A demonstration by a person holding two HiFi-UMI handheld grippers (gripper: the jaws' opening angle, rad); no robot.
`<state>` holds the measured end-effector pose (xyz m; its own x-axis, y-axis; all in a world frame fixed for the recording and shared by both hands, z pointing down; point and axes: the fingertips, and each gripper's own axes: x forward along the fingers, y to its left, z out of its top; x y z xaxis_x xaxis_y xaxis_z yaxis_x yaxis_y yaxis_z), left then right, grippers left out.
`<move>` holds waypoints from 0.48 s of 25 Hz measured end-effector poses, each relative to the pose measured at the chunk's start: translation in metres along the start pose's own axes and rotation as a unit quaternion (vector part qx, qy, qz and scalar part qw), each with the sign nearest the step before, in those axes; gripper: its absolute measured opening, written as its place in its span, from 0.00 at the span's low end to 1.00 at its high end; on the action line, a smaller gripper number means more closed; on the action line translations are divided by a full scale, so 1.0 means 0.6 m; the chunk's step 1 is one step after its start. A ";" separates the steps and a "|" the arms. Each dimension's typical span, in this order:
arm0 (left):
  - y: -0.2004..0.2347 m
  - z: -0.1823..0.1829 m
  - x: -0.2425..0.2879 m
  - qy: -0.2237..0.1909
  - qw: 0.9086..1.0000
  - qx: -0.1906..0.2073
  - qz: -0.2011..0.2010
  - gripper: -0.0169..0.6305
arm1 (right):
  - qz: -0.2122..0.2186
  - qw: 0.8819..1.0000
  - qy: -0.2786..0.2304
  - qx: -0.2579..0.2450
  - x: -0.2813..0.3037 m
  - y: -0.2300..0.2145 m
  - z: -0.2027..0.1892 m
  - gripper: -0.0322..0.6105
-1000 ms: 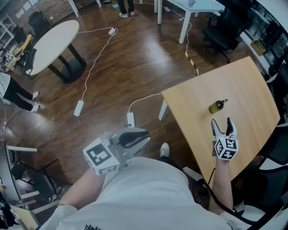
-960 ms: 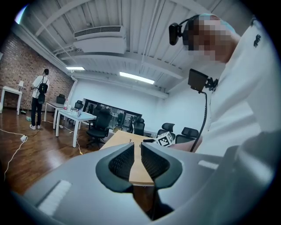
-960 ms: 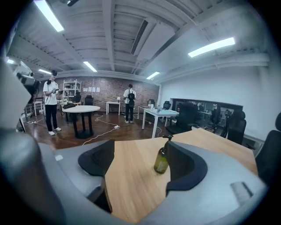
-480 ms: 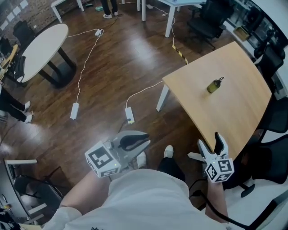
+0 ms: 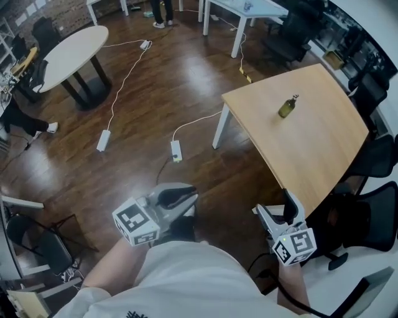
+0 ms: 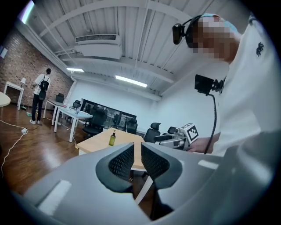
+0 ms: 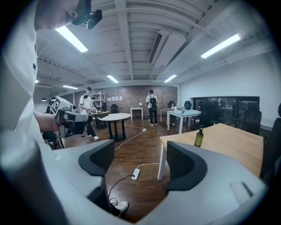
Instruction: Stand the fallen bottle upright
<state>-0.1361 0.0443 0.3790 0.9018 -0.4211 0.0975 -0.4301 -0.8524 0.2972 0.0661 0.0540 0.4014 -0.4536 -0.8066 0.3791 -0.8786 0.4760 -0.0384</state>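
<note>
A small olive-green bottle [image 5: 286,107] with a dark neck stands upright near the far end of the wooden table [image 5: 311,149]. It also shows upright in the left gripper view [image 6: 112,138] and the right gripper view [image 7: 199,137]. My right gripper [image 5: 275,208] hangs open off the table's near edge, far from the bottle, with nothing between its jaws [image 7: 140,158]. My left gripper [image 5: 185,197] is held low over the floor, jaws shut and empty [image 6: 137,154].
A round white table [image 5: 68,53] stands at the far left. Cables and power strips [image 5: 176,149] lie on the dark wood floor. Black office chairs [image 5: 367,211] sit right of the wooden table. A person [image 7: 152,105] stands far back by white desks [image 5: 249,9].
My right gripper has drawn back from beside the bottle and off the table. The whole view has backed away, so the bottle is farther off. The left gripper has hardly moved.
</note>
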 end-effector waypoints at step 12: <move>-0.185 -0.048 -0.008 0.041 0.998 0.014 -0.043 0.10 | -0.021 0.999 -0.002 0.035 -0.173 0.059 -0.080 0.62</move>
<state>-0.0917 0.1499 0.3729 0.9350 -0.3206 0.1515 -0.3517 -0.8929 0.2813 0.0893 0.1712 0.4053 -0.4173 -0.8264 0.3782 -0.9047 0.4171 -0.0868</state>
